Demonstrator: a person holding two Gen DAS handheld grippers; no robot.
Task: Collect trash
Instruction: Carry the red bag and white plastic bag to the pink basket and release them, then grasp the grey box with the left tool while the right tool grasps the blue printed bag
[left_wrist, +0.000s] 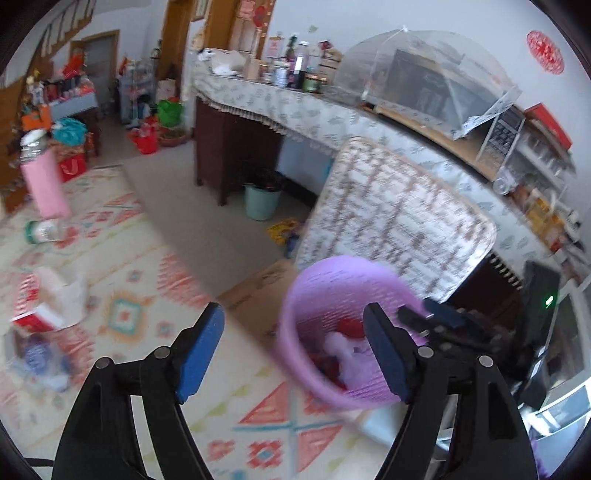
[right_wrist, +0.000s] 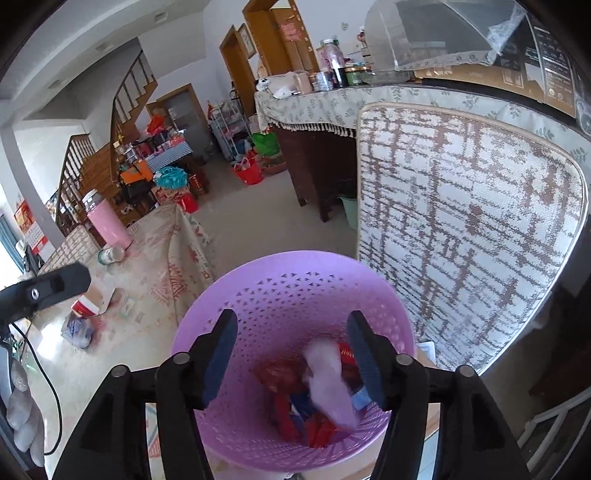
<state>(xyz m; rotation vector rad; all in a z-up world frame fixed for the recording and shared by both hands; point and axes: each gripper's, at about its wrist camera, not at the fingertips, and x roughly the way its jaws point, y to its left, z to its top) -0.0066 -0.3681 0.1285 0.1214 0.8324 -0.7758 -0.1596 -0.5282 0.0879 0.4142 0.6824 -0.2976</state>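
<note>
Because the left wrist view is motion-smeared, the items on the patterned cloth (left_wrist: 147, 280) read poorly: one red-and-white box (left_wrist: 33, 317) with white paper on it, one bluish bag (left_wrist: 37, 362), contents unreadable. One purple basket (right_wrist: 295, 295) sits just beside the woven cushion (right_wrist: 461, 229); its lower rim is cut off behind the gripper frames in both views. Inside it: red and blue wrappers (right_wrist: 295, 413), count unclear since they overlap, plus one pale crumpled wad (right_wrist: 328, 376), blurred, lying on top of them. Right gripper (right_wrist: 291, 356) hangs over the basket mouth, fingers spread wide, nothing between them. Left gripper (left_wrist: 295, 350) also spread apart and empty, beside the basket over the cloth. Counted on the cloth: one pink tumbler (right_wrist: 105, 221) upright, one small jar (right_wrist: 110, 254) on its side touching it. One green bin (left_wrist: 262, 201) under the counter, partly hidden. The stuff on the counter is too small to count.
</note>
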